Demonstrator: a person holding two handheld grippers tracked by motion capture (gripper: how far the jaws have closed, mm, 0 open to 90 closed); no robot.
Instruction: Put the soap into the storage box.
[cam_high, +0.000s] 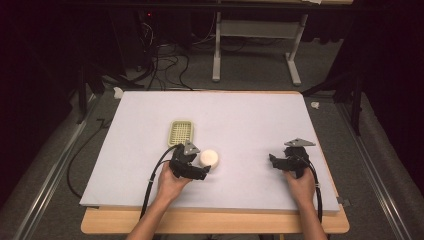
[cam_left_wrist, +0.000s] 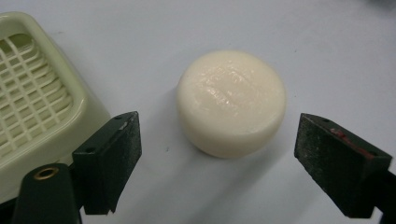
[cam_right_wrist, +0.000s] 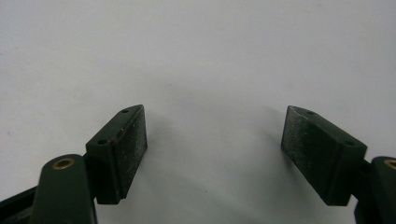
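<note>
High view first: I see the white rectangular board (cam_high: 240, 120) lying on the wooden table (cam_high: 215, 224), and on it the round, cream-white bar of soap (cam_high: 210, 158) sits left of the middle, nearer the board's near edge than its far one. Just beyond it and a little toward the left edge stands the pale green plastic soap dish with a grid bottom (cam_high: 181, 132), close to the soap but apart from it. My left gripper (cam_high: 201, 171) is held right beside the soap on its near-left side, its black body partly covering the near corner of the dish. In the left gripper view the soap (cam_left_wrist: 232, 102) lies flat on the board between and slightly ahead of the two black jaws, which stand wide apart with clear board showing on either side of the soap, so they hold nothing; the dish (cam_left_wrist: 39, 105) sits by the left jaw, and whether that jaw touches its wall I cannot quite tell from this angle. My right gripper (cam_high: 274, 161) rests well apart from the soap, near the board's right edge, toward the near right corner. In the right gripper view its jaws are spread wide over bare white board, the pads (cam_right_wrist: 133, 144) dusted with pale scuffs.
</note>
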